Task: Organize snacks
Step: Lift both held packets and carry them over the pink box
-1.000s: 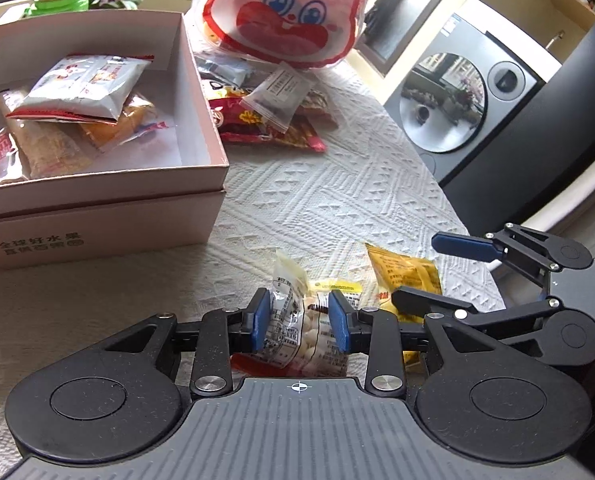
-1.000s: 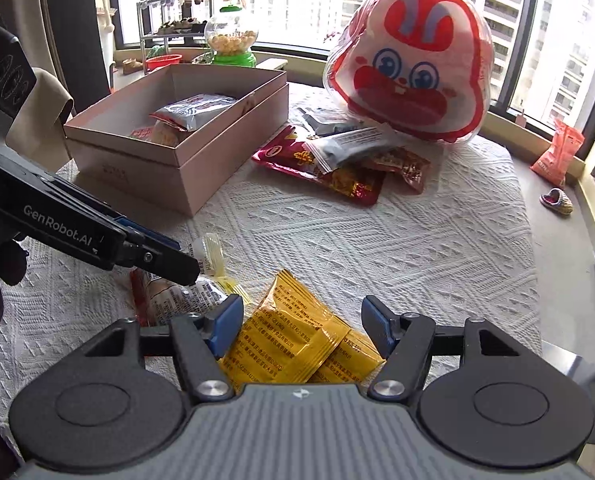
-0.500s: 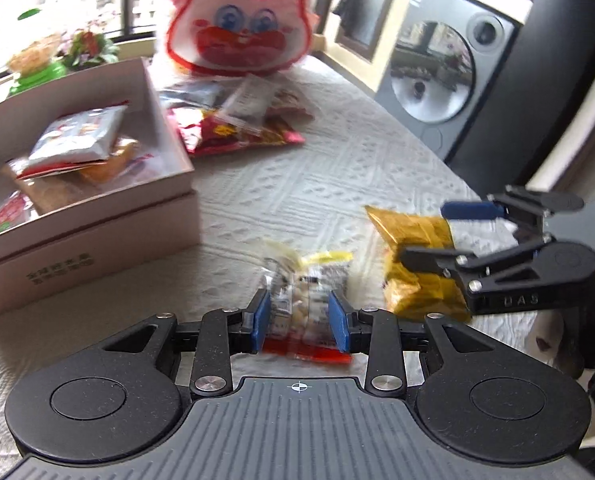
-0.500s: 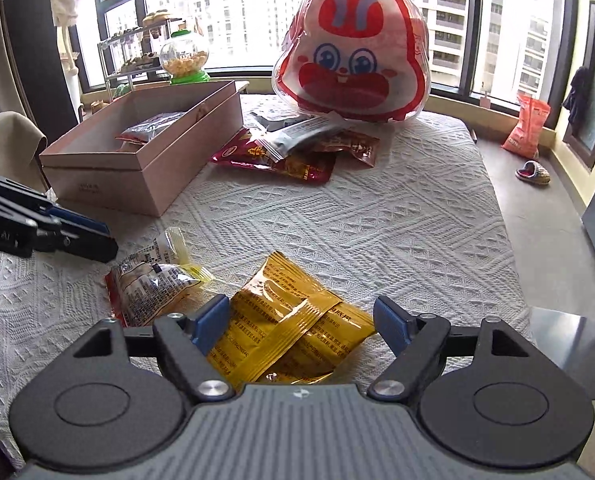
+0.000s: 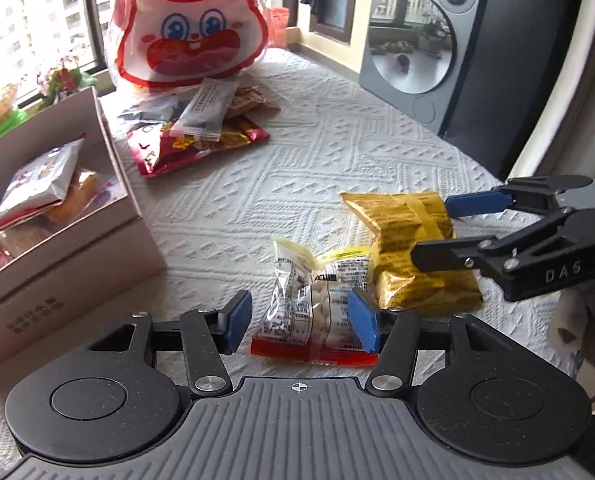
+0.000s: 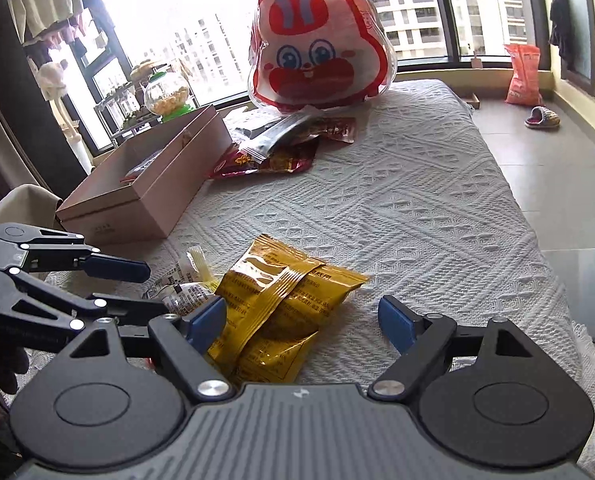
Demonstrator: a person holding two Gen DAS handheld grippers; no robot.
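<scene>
My left gripper (image 5: 299, 314) was clamped on the clear peanut packet (image 5: 317, 300) a second ago; now its jaws are opening, packet lying loose between them on the worktop (image 5: 297, 168), lower centre of the left view, nothing held. My right gripper (image 6: 301, 322) has been widening too, jaws opening astride the yellow packet (image 6: 281, 308), which sits flat at lower centre of the right view; the left pad looks close to it, no grip that I can see. I read this as both snacks released or being re-lined, so neither has reached the pink box (image 5: 65, 224), left edge of the left view, already holding several packets. More snacks are heaped under the rabbit bag (image 6: 321, 48), top centre. The worktop has a white textured cloth, with big windows and tower blocks behind, and a grey appliance at upper right of the left view.
</scene>
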